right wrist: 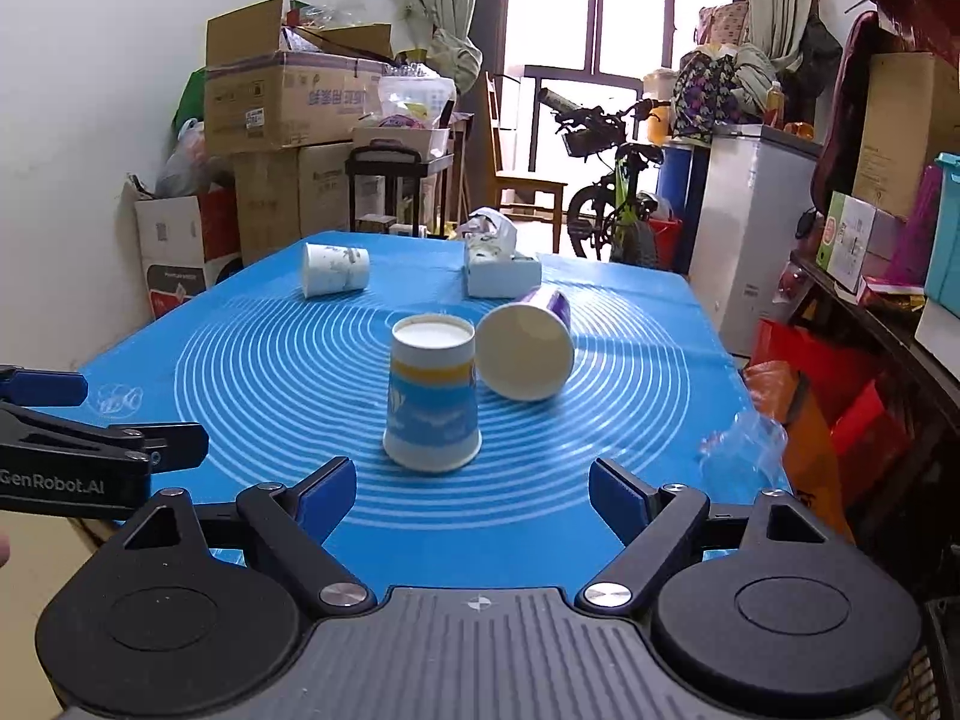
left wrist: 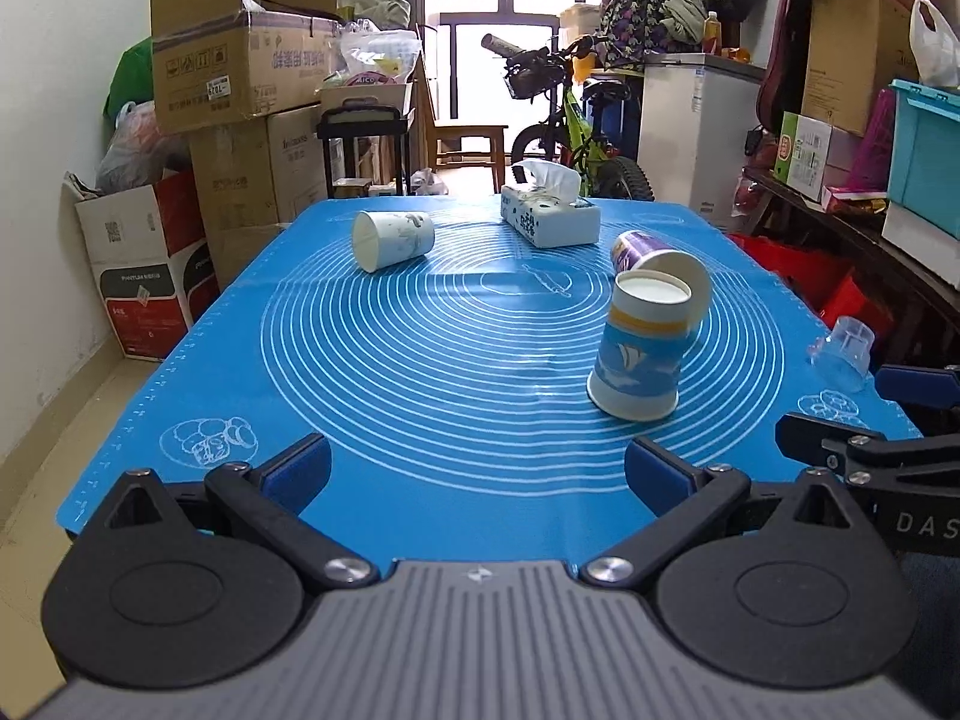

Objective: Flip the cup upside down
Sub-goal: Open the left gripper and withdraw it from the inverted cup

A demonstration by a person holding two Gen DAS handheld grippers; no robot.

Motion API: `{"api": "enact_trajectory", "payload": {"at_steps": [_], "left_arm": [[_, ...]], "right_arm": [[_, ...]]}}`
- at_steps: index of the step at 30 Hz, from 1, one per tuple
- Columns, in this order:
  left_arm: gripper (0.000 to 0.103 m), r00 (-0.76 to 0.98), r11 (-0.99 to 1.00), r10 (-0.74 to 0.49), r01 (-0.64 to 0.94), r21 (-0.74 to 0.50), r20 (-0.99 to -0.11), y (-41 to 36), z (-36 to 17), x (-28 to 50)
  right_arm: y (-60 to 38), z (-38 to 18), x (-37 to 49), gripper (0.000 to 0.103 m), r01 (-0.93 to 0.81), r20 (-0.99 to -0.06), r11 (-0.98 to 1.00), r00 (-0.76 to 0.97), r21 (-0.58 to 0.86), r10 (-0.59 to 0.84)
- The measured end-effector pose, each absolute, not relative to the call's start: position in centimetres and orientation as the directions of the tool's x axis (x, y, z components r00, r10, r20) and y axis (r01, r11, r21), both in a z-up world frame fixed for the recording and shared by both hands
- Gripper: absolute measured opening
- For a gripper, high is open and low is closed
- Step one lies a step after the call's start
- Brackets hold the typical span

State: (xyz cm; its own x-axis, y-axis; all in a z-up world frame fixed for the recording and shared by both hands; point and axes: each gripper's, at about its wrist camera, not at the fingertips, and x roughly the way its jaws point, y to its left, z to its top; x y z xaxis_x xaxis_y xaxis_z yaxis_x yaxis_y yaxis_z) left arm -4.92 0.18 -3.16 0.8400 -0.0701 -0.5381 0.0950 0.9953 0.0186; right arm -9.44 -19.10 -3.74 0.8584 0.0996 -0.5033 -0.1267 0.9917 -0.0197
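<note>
Blue-and-white sailboat cup (right wrist: 432, 405), blue mat (right wrist: 252, 360) with white rings

A blue mat (right wrist: 252, 324) with white rings covers the worktop. On it a blue sailboat cup (right wrist: 432, 399) stands mouth down, a purple cup (right wrist: 531, 348) lying on its side right against it. Farther back lie a white cup (right wrist: 333, 269) on its side and a tissue pack (right wrist: 501, 273). A clear plastic cup (right wrist: 741, 441) sits at the right edge.

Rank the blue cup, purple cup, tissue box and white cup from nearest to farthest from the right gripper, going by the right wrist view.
From the right gripper:
1. Blue cup, upside down, dead ahead.
2. Purple cup, on its side, just behind, right.
3. Tissue box and white cup, far end, centre and left: too close to call.
</note>
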Motion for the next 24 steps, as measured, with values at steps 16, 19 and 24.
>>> {"api": "enact_trajectory", "payload": {"at_steps": [16,19,24], "left_arm": [[0.103,0.839,0.991,-0.092,0.130,0.034,-0.536,-1.1,-3.4,-6.8],[0.103,0.837,0.991,-0.092,0.130,0.033,-0.539,-1.1,-3.4,-6.8],[0.103,0.832,0.992,-0.091,0.127,0.028,-0.547,-0.9,-3.6,-6.8]], "right_arm": [[-19.6,-4.0,-11.3,0.086,-0.123,-0.523,0.992,0.847,-0.015,0.097],[-19.6,-4.0,-11.4,0.086,-0.124,-0.525,0.992,0.846,-0.017,0.097],[-19.5,-4.0,-11.4,0.086,-0.122,-0.522,0.992,0.848,-0.016,0.096]]}}
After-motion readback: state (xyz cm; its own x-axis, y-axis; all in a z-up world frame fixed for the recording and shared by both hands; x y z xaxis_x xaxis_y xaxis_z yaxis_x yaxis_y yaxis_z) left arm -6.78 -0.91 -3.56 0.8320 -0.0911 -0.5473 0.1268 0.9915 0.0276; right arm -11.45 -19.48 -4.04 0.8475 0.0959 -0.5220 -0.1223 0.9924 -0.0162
